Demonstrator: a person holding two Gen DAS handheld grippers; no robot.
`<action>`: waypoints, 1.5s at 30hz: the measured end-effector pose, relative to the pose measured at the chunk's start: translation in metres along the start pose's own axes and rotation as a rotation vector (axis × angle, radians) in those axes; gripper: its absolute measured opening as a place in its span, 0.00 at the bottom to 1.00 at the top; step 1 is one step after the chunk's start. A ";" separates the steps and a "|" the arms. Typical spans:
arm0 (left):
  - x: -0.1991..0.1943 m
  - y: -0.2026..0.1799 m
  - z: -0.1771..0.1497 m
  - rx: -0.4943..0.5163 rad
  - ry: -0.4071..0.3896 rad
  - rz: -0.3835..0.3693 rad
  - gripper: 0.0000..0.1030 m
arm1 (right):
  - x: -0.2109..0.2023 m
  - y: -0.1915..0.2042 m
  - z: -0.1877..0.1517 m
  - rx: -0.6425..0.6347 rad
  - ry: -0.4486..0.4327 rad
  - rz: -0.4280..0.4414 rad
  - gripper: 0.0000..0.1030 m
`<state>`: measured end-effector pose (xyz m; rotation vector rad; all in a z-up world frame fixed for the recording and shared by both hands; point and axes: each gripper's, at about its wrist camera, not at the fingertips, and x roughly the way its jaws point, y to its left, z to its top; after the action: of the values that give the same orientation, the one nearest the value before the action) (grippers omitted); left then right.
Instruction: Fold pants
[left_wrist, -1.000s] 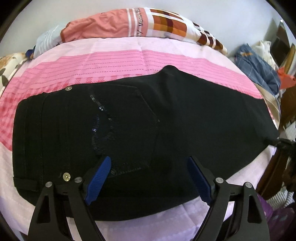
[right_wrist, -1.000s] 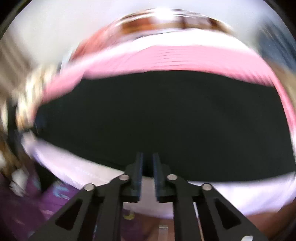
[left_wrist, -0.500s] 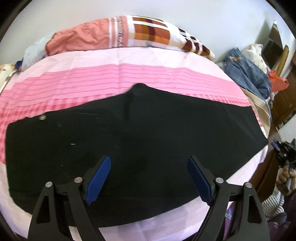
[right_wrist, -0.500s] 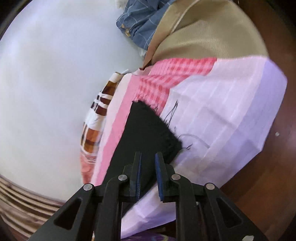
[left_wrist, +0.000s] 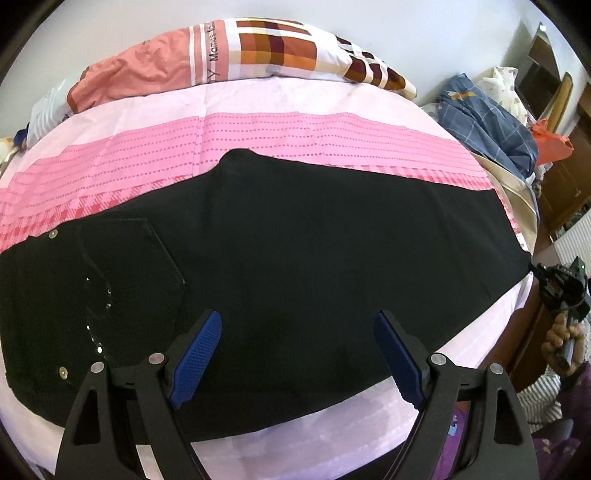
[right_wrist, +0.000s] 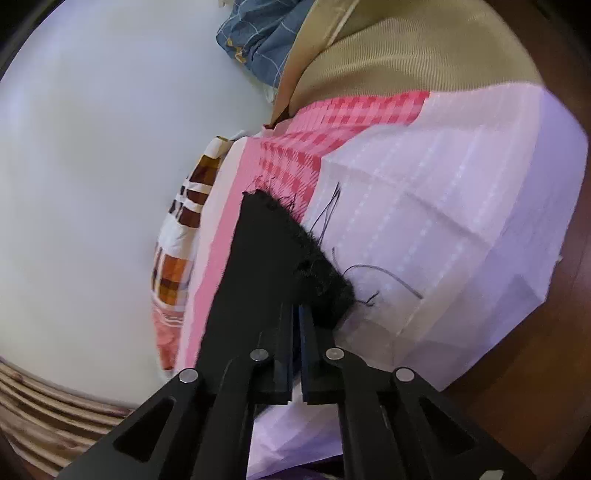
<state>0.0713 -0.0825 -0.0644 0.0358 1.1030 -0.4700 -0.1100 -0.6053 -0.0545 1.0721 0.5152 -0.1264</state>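
Right tool (right_wrist: 295, 325) had swung within a second from the long side of the pants (left_wrist: 295, 240) to their frayed hem and clamped on it. Left tool (left_wrist: 295, 354) hovered spread apart above the pants, flat on the bed (left_wrist: 258, 136), readying the lengthwise fold.

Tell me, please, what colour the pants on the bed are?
The pants are plain black, best seen in the left wrist view.

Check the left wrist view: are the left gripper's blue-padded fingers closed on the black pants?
No, the left gripper is wide open, its blue-padded fingers spread apart above the black pants with nothing between them.
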 end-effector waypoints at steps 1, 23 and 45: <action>0.001 0.000 0.000 -0.005 0.008 -0.001 0.82 | 0.001 0.001 0.001 -0.007 -0.005 -0.007 0.03; 0.005 -0.018 -0.003 0.019 0.024 -0.009 0.82 | 0.011 -0.008 0.004 0.062 0.033 0.056 0.12; 0.009 -0.012 -0.005 -0.005 0.040 -0.033 0.82 | -0.012 -0.034 -0.003 0.205 -0.056 0.095 0.53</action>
<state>0.0659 -0.0949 -0.0719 0.0234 1.1456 -0.4977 -0.1331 -0.6208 -0.0775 1.2880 0.4064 -0.1271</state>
